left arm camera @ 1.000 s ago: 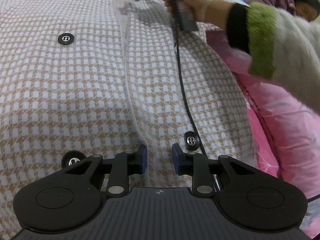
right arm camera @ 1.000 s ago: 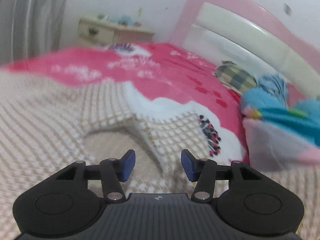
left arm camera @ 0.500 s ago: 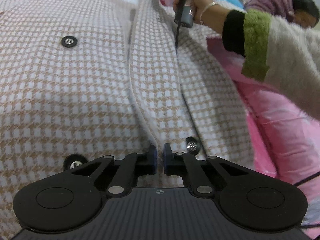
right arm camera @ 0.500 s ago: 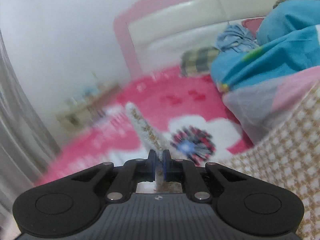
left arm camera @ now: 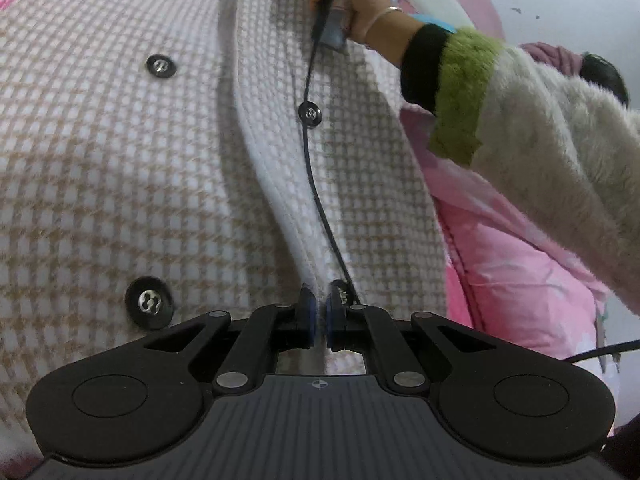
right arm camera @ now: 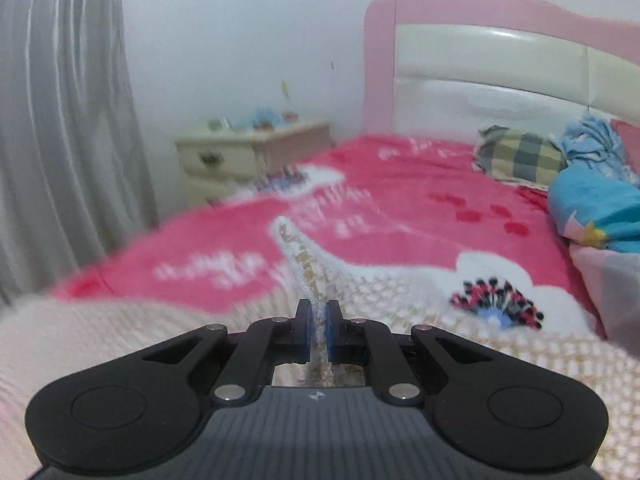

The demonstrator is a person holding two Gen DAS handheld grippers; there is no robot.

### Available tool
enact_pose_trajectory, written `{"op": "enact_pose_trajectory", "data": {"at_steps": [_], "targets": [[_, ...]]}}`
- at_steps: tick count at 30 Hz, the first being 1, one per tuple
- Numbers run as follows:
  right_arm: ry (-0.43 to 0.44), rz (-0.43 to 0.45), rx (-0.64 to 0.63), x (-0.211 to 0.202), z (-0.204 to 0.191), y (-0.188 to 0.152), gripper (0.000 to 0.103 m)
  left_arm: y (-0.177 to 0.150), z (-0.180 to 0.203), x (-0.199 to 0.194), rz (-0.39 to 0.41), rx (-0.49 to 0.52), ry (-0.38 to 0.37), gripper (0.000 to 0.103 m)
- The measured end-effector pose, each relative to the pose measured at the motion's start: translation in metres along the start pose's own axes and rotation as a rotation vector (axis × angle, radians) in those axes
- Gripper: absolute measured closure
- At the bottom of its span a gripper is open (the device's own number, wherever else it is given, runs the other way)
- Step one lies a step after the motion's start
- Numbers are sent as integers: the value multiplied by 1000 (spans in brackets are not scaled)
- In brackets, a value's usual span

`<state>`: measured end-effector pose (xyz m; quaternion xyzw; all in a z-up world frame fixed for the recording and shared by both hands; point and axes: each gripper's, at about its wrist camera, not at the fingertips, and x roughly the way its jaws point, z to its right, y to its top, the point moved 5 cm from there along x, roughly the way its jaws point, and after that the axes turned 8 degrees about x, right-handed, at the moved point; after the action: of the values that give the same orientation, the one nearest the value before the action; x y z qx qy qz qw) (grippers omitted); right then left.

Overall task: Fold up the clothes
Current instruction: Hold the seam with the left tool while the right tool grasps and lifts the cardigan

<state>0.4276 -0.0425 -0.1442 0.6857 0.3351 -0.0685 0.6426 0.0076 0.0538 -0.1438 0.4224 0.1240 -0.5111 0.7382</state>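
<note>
A beige-and-white houndstooth coat (left arm camera: 160,160) with black buttons (left arm camera: 149,302) lies spread on the bed. My left gripper (left arm camera: 319,312) is shut on the coat's white-trimmed front edge, which rises as a ridge from the pads toward the collar. Farther up that same flap, a person's hand (left arm camera: 360,8) holds the other gripper's handle; its fingertips are out of this view. In the right wrist view my right gripper (right arm camera: 319,316) is shut on a strip of the coat (right arm camera: 304,256) that stands up as a narrow point beyond the pads.
A black cable (left arm camera: 316,184) trails down the coat from the right hand. A fuzzy white sleeve with a green cuff (left arm camera: 540,140) crosses the right side. Beyond lie pink bedding (right arm camera: 400,208), a checked pillow (right arm camera: 520,156), blue bedding (right arm camera: 592,200), a headboard (right arm camera: 480,80), a nightstand (right arm camera: 248,152) and a grey curtain (right arm camera: 68,120).
Both grippers went from open over the coat to shut on its front edge. The flap has lifted into a ridge, and the right wrist view has swung back toward the bed.
</note>
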Motion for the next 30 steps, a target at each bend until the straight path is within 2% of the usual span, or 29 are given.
{"op": "enact_pose_trajectory", "data": {"at_steps": [3, 4, 5, 7, 10, 14, 17, 20, 25, 28, 30], "targets": [[-95, -106, -88, 29, -4, -27, 84, -5, -8, 2, -31, -22, 32, 100], [-123, -116, -132, 32, -6, -32, 76, -6, -11, 4, -41, -30, 42, 100], [-143, -97, -156, 29, -8, -31, 59, -6, -14, 5, -48, -38, 48, 100], [-142, -71, -146, 12, -10, -25, 34, -7, -18, 4, -58, -54, 52, 99], [-77, 5, -93, -30, -3, -3, 33, -6, -19, 2, -59, -56, 56, 98], [1, 60, -1, -108, 24, 22, 33, -6, -21, 0, -58, -70, 57, 98], [45, 45, 63, -177, 52, 28, 33, -3, -27, 1, -53, -96, 59, 98], [50, 0, 113, -248, 78, 14, 33, 0, -34, -2, -36, -117, 66, 98], [15, -159, 227, -339, 114, -55, 34, 7, -37, -12, 24, -114, 78, 99], [-71, -258, 348, -369, 137, -120, 35, 11, -40, -18, 39, -104, 112, 99], [-134, -326, 483, -383, 152, -167, 37, 11, -44, -18, 26, -104, 135, 99]]}}
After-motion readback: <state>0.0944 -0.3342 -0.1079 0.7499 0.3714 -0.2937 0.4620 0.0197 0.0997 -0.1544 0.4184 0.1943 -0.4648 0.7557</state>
